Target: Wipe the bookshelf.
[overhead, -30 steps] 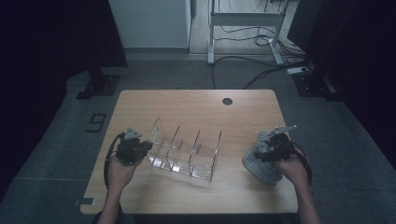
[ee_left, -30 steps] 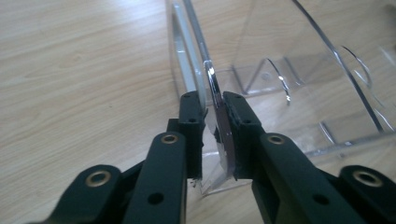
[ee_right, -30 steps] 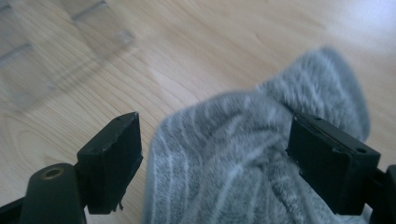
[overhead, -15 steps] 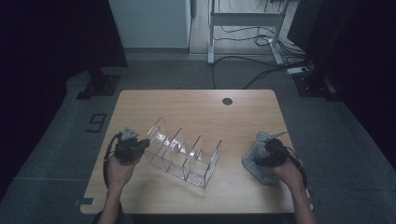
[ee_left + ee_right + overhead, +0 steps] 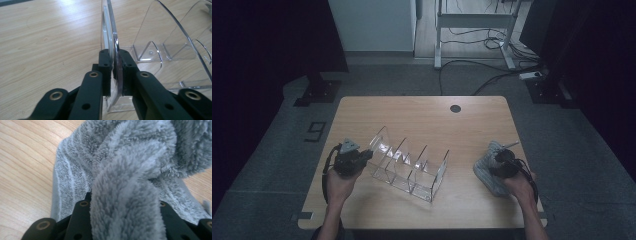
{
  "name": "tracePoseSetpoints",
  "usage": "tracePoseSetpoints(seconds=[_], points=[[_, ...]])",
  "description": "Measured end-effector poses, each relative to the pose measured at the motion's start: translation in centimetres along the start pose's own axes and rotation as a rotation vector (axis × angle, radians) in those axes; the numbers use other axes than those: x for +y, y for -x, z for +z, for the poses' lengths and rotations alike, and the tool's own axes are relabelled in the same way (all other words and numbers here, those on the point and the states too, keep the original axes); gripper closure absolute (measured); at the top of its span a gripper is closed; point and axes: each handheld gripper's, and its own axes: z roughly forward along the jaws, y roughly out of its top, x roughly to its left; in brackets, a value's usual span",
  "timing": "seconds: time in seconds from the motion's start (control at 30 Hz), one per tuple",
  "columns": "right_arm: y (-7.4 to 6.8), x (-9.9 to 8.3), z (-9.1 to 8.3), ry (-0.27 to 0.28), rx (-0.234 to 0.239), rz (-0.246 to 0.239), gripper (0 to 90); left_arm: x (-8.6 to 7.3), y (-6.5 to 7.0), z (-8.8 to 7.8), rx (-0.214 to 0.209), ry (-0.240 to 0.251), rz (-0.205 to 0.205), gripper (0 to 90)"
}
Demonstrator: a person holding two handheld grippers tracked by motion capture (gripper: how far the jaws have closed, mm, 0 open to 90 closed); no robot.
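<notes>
A clear acrylic organiser [image 5: 409, 167] with several upright dividers stands on the wooden table [image 5: 422, 117], left of centre. My left gripper [image 5: 363, 157] is shut on its left end wall. In the left gripper view, the black pads clamp that thin clear wall [image 5: 110, 30] from both sides at my left gripper [image 5: 115, 60]. A grey fluffy cloth [image 5: 486, 172] lies bunched at the table's right side. My right gripper [image 5: 498, 162] sits low on it. Its jaws have just been closing, and a thick fold of the cloth [image 5: 130, 157] is squeezed between them at my right gripper [image 5: 125, 202].
A round black cable hole [image 5: 455, 108] sits near the table's far edge. Behind the table are a white desk frame [image 5: 474, 30] and loose cables [image 5: 482, 75] on the floor. The cloth lies close to the table's right edge.
My right gripper came down onto the grey cloth and closed on a fold of it. The organiser's right end swung slightly toward the near edge while the left gripper kept its hold.
</notes>
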Motion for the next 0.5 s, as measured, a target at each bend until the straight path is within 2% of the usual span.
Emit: tracePoseSetpoints(seconds=[0.1, 0.3, 0.37, 0.47, 0.5], points=[[0.0, 0.0, -1.3, 0.055, 0.022, 0.024, 68.1, 0.1, 0.1, 0.0, 0.012, -0.003, 0.012, 84.1], [-0.4, -0.1, -3.5, 0.149, 0.082, 0.032, 68.0, 0.1, -0.1, 0.2, 0.013, -0.002, 0.014, 85.0], [-0.8, 0.1, -4.0, 0.167, 0.098, 0.024, 67.6, 0.2, -0.2, 0.2, 0.010, -0.001, 0.012, 85.1], [-1.9, 0.6, -4.8, 0.197, 0.141, -0.010, 67.2, 0.2, -0.3, 0.3, 0.008, -0.001, 0.010, 85.2], [-2.3, 0.8, -4.9, 0.204, 0.143, -0.023, 67.2, 0.2, -0.3, 0.3, 0.007, 0.001, 0.008, 85.2]])
